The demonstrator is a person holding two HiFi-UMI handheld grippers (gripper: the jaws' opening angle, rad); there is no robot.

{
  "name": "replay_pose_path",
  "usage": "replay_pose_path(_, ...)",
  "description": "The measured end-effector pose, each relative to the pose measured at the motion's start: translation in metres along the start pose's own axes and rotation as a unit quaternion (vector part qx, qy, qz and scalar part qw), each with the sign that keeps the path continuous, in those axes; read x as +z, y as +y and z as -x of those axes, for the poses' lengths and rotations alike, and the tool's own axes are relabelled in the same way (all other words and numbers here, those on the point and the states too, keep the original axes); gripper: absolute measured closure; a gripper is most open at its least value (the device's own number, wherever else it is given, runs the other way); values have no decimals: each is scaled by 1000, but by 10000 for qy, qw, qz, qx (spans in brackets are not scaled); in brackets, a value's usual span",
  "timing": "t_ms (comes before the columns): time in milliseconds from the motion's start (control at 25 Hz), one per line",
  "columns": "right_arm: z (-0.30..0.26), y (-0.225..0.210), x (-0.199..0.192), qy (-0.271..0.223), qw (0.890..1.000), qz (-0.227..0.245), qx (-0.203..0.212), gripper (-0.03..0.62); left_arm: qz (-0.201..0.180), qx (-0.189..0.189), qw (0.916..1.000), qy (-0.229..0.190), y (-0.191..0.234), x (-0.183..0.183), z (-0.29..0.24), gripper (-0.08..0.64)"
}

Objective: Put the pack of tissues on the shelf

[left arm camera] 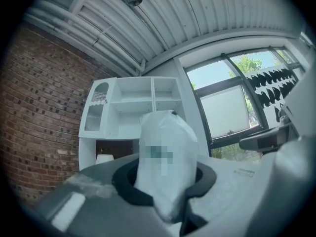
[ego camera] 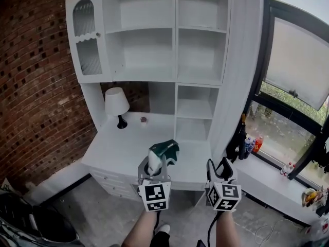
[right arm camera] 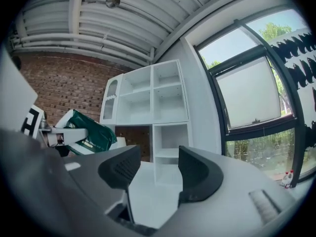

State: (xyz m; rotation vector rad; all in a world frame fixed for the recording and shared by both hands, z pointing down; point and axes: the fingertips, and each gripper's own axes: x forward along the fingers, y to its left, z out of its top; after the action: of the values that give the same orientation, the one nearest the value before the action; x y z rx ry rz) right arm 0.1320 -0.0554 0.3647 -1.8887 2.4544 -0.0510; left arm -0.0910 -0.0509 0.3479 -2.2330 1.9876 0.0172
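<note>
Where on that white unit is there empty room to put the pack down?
Every open compartment looks bare: the wide shelves beside the glass door, and the small cubbies beneath them. The desktop is free across its front and middle; only its back corner by the lamp is occupied.

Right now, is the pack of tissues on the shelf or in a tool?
In a tool: the left tool is clamped on the pack of tissues, short of the shelf.
</note>
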Motion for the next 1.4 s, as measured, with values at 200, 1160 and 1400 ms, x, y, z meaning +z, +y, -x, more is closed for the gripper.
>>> replay_pose_path(200,-36,1,-15,57,9999,-20,-121,362,20,-184,9998,-27,10,-12,-40,449)
replay_pose_path(1160,-167,-25,-4,-30,9977,42,-669,362,586,-1454,9876,-26,-4,-27,-207,449)
replay_pose_path(1400,-199,-43,-15,74,9984,-33,-559,362,595,-1444,9876,141,-15,-43,-238,449)
